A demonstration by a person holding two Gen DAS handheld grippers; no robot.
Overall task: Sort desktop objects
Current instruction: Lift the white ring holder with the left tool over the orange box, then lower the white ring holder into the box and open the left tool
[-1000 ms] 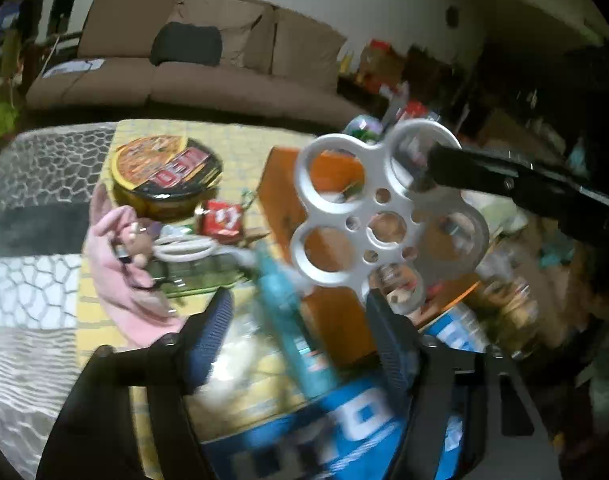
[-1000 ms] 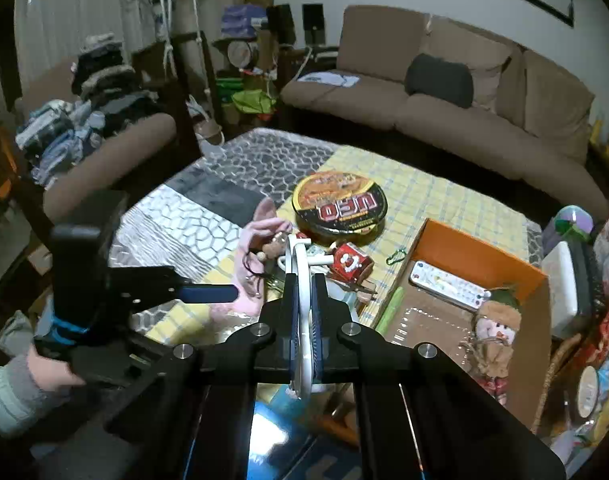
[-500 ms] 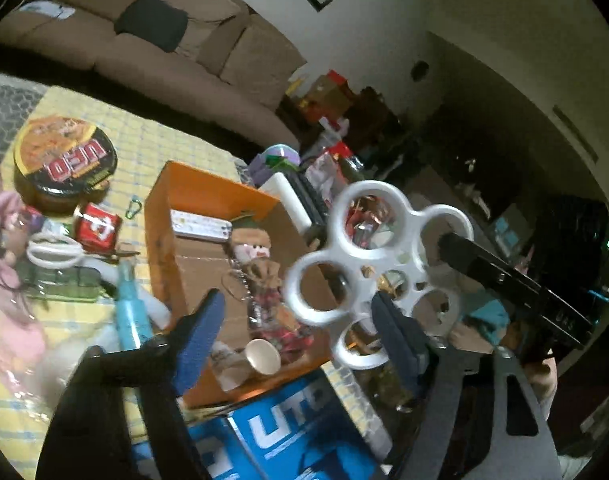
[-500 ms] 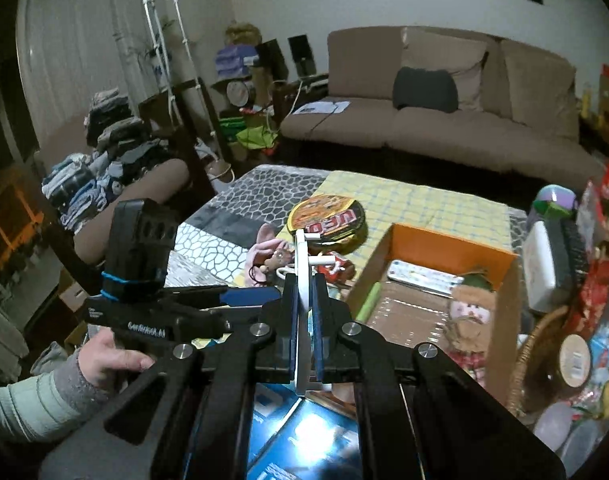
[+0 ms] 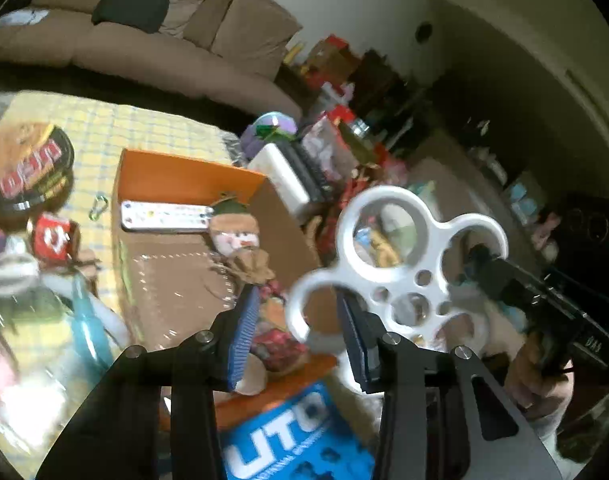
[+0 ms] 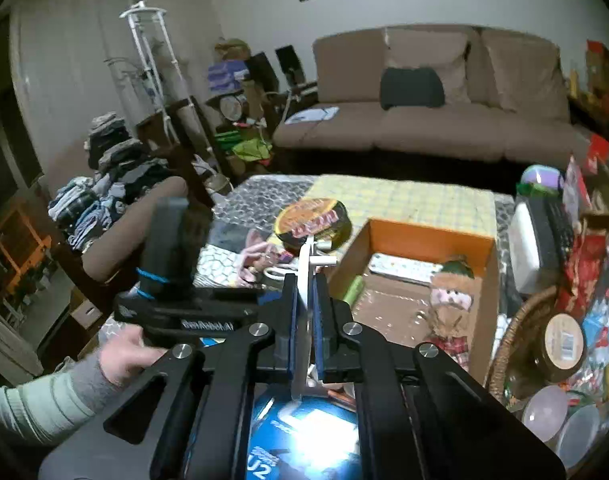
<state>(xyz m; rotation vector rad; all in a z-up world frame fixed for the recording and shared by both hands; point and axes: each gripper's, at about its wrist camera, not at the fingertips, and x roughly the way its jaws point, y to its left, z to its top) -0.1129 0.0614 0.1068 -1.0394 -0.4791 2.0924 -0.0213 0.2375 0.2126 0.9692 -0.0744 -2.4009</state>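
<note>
Clamping the edge of one perforated metal plate (image 5: 400,264), the right hand-held gripper (image 6: 306,336) has its blue pads all but together on the thin sheet, seen edge-on and upright in its own view.

Left hand-held gripper (image 5: 300,320): jaws partly open and lately closing; the plate's lowest ring lobe sits between its pads, but the blurred frame does not show whether they press it.

Plate, position: held in the air between the two hand-held grippers, above the near corner of the orange box (image 5: 184,178). Its long axis runs from the left hand-held gripper's tips up and right to the right one's tips. The left is nearer the box interior; judged, a handover or a lowering into the box is next.

Box contents, counted: one white remote control (image 5: 164,216), one small doll (image 5: 236,240).

Worktop (image 6: 404,196), beyond the box: one round noodle bowl (image 6: 312,220), one red packet (image 5: 52,236), one teal bottle (image 5: 86,320), one pink cloth (image 6: 256,248).

Near edge: one blue carton (image 5: 288,432).
</note>
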